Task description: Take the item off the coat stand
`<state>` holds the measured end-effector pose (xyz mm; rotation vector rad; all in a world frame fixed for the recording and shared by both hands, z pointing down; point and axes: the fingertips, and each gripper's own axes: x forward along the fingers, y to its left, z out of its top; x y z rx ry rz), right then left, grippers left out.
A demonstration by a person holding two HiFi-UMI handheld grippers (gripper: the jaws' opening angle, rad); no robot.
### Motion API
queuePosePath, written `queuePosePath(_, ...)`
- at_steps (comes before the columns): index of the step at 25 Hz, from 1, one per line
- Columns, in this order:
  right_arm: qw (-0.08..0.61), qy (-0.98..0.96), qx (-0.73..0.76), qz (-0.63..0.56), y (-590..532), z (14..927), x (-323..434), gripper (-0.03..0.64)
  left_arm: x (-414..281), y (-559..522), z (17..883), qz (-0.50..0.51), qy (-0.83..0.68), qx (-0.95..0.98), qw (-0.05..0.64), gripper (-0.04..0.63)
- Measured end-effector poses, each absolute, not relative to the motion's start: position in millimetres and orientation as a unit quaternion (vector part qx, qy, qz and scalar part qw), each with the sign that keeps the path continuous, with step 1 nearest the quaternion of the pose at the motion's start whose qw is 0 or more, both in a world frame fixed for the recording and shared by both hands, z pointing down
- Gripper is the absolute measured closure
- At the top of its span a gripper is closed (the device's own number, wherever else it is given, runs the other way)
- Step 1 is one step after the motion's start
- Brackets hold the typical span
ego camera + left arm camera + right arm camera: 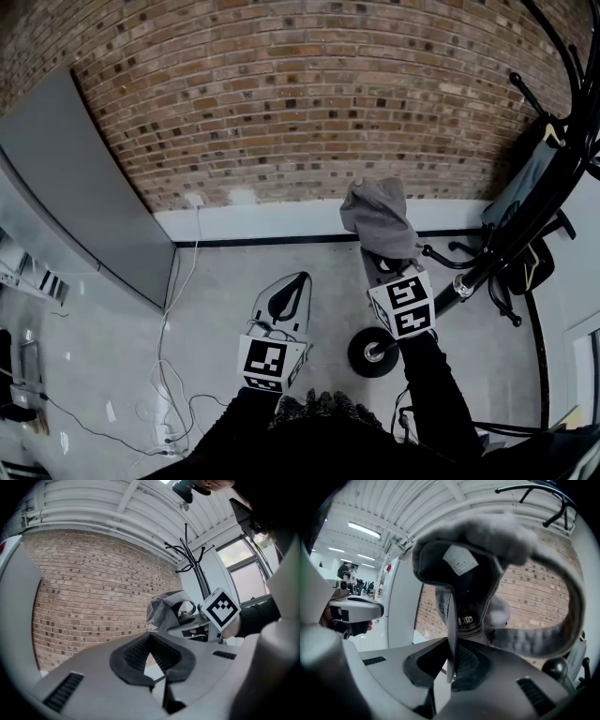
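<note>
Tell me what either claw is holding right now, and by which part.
The right claw is shut on the grey cap, pinching a thin edge, apparently its brim. The left claw holds nothing.

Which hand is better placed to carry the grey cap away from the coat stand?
Right. The right gripper is shut on the brim of the cap, which hangs apart from the coat stand. The left gripper holds nothing and sits off to the side.

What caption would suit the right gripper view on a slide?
Right gripper shut on a grey cap, with a brick wall behind.
</note>
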<state>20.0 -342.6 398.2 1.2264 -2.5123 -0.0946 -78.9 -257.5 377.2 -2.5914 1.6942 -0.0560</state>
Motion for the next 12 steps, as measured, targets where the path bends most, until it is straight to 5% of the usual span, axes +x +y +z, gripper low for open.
queuePosePath(12, 0.154, -0.894, 0.421, -0.009, -322.8, 411.9, 12.2, 0.592, -85.2, -247.9, 376.8, -0.019, 0.55, -0.835, 0.022, 0.589)
